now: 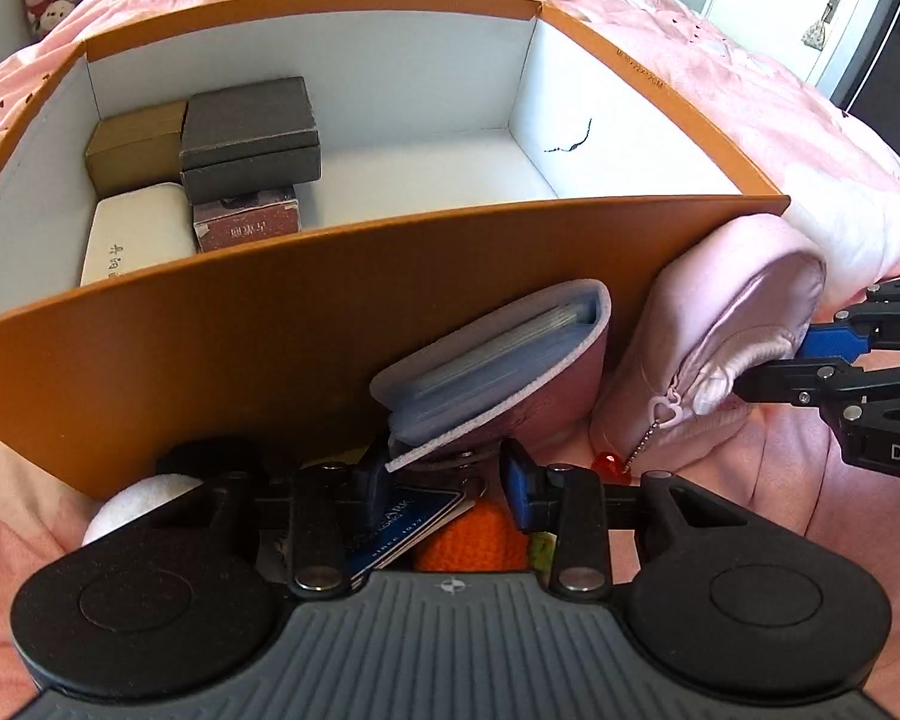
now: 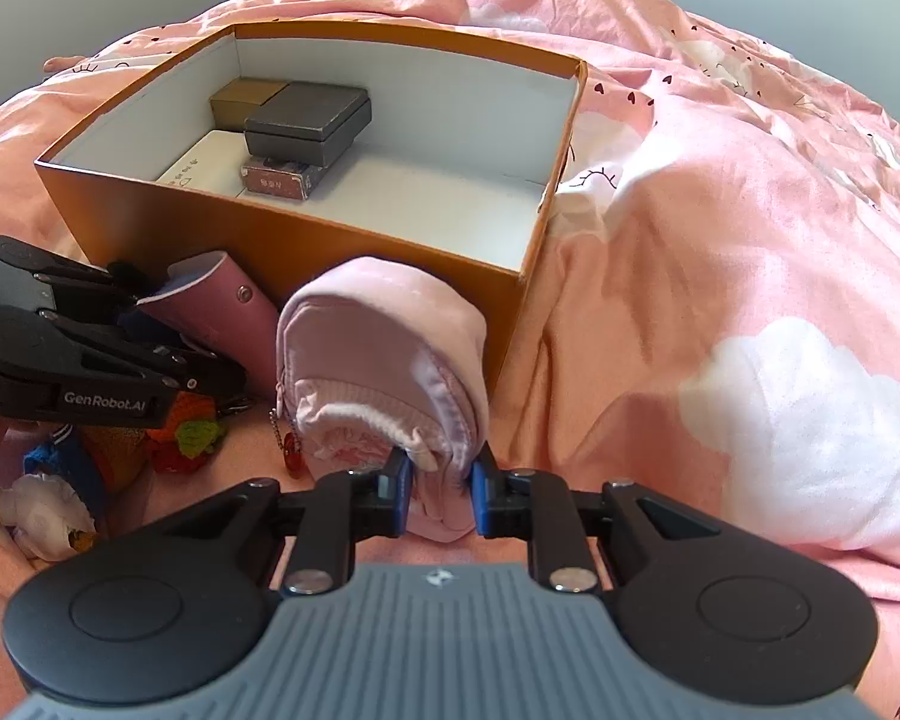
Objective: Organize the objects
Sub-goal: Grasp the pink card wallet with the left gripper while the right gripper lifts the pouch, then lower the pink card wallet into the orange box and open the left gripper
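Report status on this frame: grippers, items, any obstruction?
Right gripper shut on pink pouch. Left gripper open around card wallet. Orange box part filled, its near wall between both items and the inside.

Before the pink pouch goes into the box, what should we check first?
1. Right gripper pinches the pink pouch: ok, its pads squeeze the bottom edge.
2. Room in the orange box: ok, the right half of the floor is bare.
3. Small boxes stay out of the way: ok, they sit in the left part.
4. Left gripper holds the card wallet: cannot tell, only one finger touches its edge.
5. Heart charm hangs free: cannot tell, it lies on the blanket near the left gripper.
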Demonstrator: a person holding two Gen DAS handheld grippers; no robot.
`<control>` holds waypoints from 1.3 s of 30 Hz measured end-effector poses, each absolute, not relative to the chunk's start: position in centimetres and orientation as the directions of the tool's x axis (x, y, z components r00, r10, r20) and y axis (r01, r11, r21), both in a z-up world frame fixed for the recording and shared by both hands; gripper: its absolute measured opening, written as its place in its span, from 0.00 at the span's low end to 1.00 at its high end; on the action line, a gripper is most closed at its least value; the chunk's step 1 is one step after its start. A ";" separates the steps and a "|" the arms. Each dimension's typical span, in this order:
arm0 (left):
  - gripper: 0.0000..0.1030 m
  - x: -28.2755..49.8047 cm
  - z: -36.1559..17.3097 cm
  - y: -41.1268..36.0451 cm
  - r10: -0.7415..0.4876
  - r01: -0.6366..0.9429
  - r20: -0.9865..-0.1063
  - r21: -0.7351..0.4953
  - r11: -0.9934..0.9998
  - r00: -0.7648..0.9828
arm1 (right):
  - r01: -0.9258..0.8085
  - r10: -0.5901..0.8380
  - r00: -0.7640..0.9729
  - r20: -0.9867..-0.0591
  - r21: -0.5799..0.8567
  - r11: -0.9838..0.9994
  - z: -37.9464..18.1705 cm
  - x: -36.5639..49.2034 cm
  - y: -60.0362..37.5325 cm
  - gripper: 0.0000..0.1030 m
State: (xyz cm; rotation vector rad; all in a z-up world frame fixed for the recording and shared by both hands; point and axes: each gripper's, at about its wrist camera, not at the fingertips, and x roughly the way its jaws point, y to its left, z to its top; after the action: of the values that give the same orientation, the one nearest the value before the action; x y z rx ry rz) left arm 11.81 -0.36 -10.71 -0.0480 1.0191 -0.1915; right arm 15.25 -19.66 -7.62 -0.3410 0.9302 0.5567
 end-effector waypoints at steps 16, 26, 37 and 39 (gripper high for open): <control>0.38 7.7 -3.0 -0.2 -0.200 0.163 -0.738 -0.123 0.979 0.644 | -0.588 0.346 0.577 -0.740 -0.082 0.804 -2.2 11.9 -20.7 0.18; 0.33 9.4 2.4 2.7 -0.311 0.204 -0.679 -0.236 0.950 0.664 | -0.630 0.477 0.610 -0.633 -0.023 0.776 3.9 12.6 -19.8 0.18; 0.33 15.5 2.1 6.8 -0.271 0.069 -0.668 -0.313 0.947 0.693 | -0.559 0.505 0.568 -0.650 0.144 0.816 4.5 19.6 -18.0 0.18; 0.33 16.9 0.5 7.4 -0.291 0.034 -0.704 -0.356 0.934 0.648 | -0.543 0.479 0.558 -0.677 0.138 0.829 3.5 20.9 -17.5 0.18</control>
State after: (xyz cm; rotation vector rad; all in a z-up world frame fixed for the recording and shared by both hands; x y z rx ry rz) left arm 16.92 7.44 0.48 -0.3262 0.8492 -0.1885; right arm 20.90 -17.46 3.54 -0.0898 0.7707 0.6032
